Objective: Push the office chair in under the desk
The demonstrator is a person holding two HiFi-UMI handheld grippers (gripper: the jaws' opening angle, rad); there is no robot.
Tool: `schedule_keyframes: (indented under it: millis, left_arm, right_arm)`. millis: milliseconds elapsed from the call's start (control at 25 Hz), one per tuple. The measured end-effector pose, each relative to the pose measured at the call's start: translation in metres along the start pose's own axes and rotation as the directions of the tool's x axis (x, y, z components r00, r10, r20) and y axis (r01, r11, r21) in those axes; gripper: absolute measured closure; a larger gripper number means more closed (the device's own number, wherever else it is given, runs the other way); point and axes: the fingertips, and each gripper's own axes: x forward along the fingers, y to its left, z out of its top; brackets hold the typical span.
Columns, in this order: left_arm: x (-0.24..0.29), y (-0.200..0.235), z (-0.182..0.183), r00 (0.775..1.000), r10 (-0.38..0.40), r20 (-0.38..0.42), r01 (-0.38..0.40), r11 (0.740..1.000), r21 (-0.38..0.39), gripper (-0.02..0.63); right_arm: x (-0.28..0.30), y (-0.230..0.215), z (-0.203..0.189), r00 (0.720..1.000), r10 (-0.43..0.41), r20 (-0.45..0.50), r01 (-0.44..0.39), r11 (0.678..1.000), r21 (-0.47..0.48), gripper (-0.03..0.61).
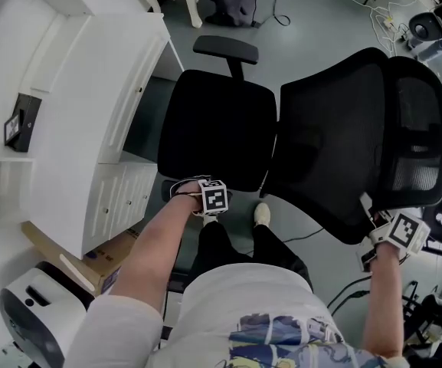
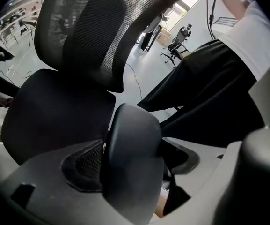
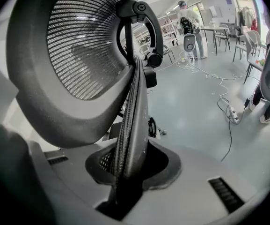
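A black office chair stands with its seat (image 1: 217,129) next to the white desk (image 1: 90,90) and its mesh backrest (image 1: 358,136) to the right. My left gripper (image 1: 204,198) is at the seat's near edge. In the left gripper view the left gripper (image 2: 131,162) is shut on the chair's near armrest pad (image 2: 132,130), which fills the gap between the jaws. My right gripper (image 1: 380,238) is at the backrest's near rim. In the right gripper view the right gripper (image 3: 132,168) is closed on the backrest's thin edge (image 3: 134,102). The far armrest (image 1: 226,48) sticks out beyond the seat.
A drawer unit (image 1: 121,194) sits under the desk's near end, with a cardboard box (image 1: 90,263) and a round white appliance (image 1: 33,309) beside it. My legs and shoe (image 1: 261,215) are right behind the seat. Cables and a power strip (image 3: 233,114) lie on the floor at right.
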Motion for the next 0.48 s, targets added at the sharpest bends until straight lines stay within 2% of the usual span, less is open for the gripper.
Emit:
schedule_keyframes:
  millis: [480]
  left_arm:
    - [-0.016,0.020,-0.072,0.999,-0.011,-0.036,0.012,1.000,0.020,0.207]
  right_arm:
    - [0.024,0.064,-0.021,1.000,0.016,0.020,-0.017,0.999,0.038,0.483]
